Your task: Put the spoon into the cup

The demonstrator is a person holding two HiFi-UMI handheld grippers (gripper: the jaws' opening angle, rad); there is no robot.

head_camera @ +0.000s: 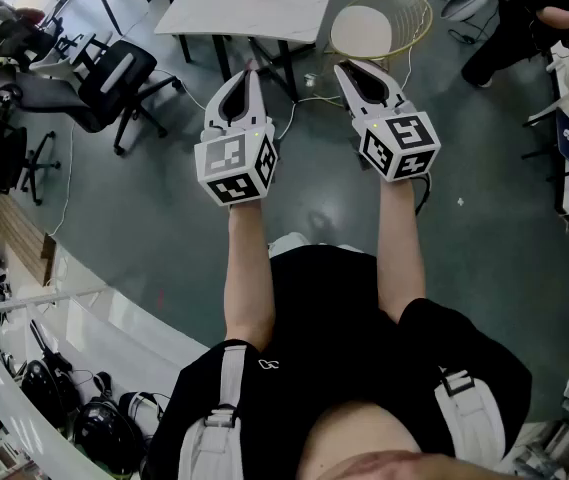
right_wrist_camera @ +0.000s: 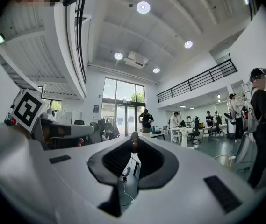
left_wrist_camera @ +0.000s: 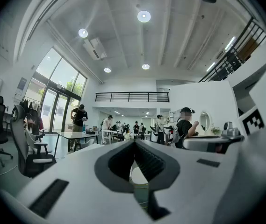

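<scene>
Seemingly nothing has begun: both arms reach out level above a grey floor (head_camera: 144, 228). The left claw (head_camera: 249, 68) is closed and empty, and the right claw (head_camera: 345, 66) is the same. Neither spoon nor cup appears in any view, so the spoon's look is unknown. It is probably light, stiff and slippery, and best pinched mid-handle.

Head camera looks steeply down onto left gripper (head_camera: 249, 69) and right gripper (head_camera: 348, 66); their own cameras face level.
</scene>
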